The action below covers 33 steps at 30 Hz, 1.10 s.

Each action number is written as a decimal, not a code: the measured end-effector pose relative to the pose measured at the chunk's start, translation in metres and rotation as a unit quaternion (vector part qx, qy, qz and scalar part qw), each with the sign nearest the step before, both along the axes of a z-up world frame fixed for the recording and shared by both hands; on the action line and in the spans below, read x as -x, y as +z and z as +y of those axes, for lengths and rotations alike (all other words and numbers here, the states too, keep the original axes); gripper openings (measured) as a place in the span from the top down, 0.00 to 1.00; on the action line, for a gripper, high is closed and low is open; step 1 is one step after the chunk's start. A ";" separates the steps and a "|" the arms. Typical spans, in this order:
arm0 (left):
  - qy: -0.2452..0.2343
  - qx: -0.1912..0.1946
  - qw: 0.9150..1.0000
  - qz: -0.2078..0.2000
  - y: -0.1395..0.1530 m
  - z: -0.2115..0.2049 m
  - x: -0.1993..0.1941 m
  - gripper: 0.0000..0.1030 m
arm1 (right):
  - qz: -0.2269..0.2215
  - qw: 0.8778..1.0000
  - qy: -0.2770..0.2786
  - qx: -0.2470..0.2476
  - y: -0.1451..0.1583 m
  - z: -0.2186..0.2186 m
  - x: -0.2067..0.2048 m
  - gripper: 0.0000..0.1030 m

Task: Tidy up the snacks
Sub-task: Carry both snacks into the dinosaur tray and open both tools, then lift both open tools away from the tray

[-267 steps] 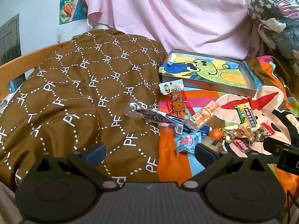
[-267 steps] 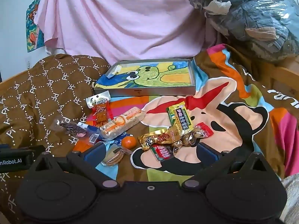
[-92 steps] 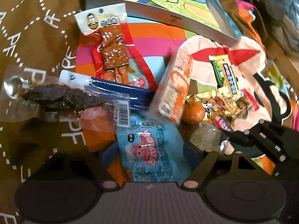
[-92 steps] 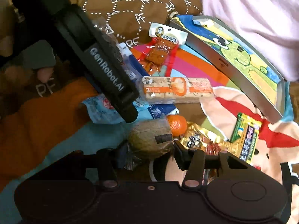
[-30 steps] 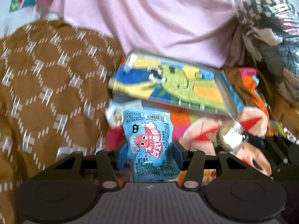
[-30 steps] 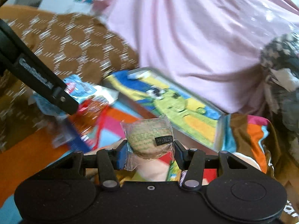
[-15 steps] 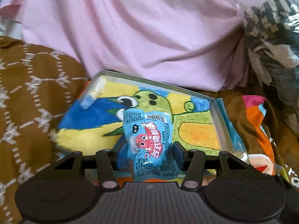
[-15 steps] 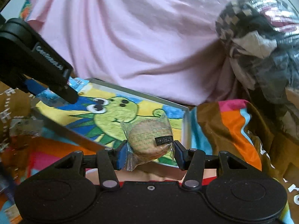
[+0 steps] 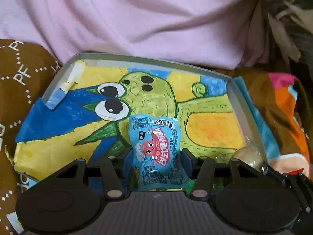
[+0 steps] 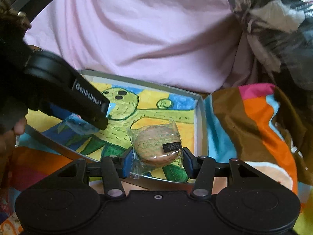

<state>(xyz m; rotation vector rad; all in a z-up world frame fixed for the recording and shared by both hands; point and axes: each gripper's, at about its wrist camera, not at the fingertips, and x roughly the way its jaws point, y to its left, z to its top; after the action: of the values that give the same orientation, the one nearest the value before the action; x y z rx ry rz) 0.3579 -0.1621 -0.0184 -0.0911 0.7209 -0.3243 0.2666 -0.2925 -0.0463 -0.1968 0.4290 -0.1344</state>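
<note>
Snacks: we carry two of them, a light-blue foil snack packet with a red cartoon face [image 9: 156, 146] and a round brown cake in a clear plastic wrapper [image 10: 156, 146].
Left gripper [image 9: 156, 157]: its jaws are closed on the blue packet's lower half, so the packet stands upright over the middle of the tray, toward its near edge.
Right gripper [image 10: 155, 159]: its jaws are clamped on the wrapped cake from both sides, above the tray's near right corner.
Why held so: we judge that both snacks are poised over the tray for setting down, each gripper with its own stretch of floor so the two do not meet.
Tray: a shallow grey cardboard box tray lined with a crayon drawing of a green creature on yellow and blue [image 9: 242, 105]; we see no snack lying in it yet.
Contact: we cannot tell whether either snack touches the tray floor.
Surface: the tray lies on a bed, with a brown quilt printed with white letters [image 9: 21, 74] at its left edge and a bright cartoon-print blanket [image 10: 260, 121] at its right.
Room: a pink draped cloth [image 9: 146, 19] hangs behind the tray's far edge, and a bundle of dark clothing [image 10: 277, 19] is piled at the far right.
</note>
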 end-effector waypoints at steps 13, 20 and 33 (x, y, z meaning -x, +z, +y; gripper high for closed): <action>0.015 0.001 1.000 0.020 -0.003 0.002 -0.008 0.25 | 0.013 1.000 -0.007 -0.027 -0.003 -0.007 -0.010 0.30; 0.037 0.018 0.999 -0.004 0.010 0.014 0.007 0.12 | -0.008 0.999 -0.001 -0.032 0.005 -0.005 -0.001 0.12; 0.114 0.038 0.985 -0.121 0.054 0.066 0.094 0.00 | -0.128 0.990 0.009 -0.052 0.041 0.002 0.061 0.01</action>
<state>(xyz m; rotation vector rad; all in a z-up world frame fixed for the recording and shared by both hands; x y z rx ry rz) 0.2640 -0.0960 0.0357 -0.2018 0.4515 -0.1404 0.2053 -0.2907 -0.0054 -0.0792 0.1786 -0.1166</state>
